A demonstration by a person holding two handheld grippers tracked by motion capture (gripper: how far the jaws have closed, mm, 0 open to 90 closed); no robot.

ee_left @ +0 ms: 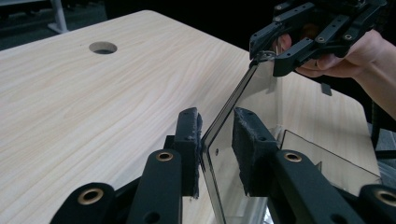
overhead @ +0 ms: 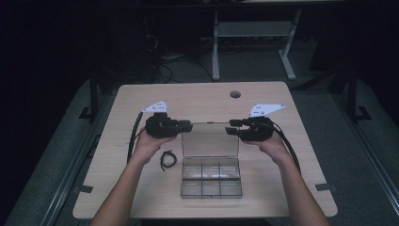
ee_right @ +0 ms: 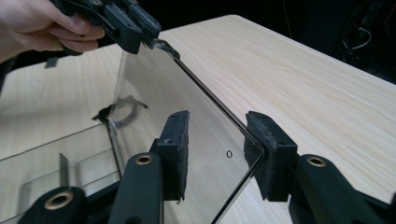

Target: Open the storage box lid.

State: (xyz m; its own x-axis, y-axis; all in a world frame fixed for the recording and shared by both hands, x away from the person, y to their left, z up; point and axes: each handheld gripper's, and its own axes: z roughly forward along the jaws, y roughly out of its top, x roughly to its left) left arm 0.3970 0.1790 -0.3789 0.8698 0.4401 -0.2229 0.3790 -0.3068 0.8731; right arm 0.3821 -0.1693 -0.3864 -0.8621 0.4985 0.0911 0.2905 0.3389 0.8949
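Note:
A clear plastic compartment box (overhead: 211, 182) lies at the middle of the wooden table (overhead: 131, 188), and its clear lid (overhead: 209, 140) stands raised. My left gripper (overhead: 188, 126) is at the lid's upper left corner and my right gripper (overhead: 231, 126) at its upper right corner. In the left gripper view the lid's edge (ee_left: 224, 112) passes between the jaws of my left gripper (ee_left: 217, 119), against one pad and clear of the other. In the right gripper view the lid's corner (ee_right: 243, 135) sits between the jaws of my right gripper (ee_right: 217, 123), with a gap to the near pad. Both grippers are open.
A small black cable loop (overhead: 167, 159) lies on the table left of the box. A round hole (overhead: 235, 94) is near the table's far edge. Beyond the table stand a white desk frame (overhead: 215, 52) and dark floor.

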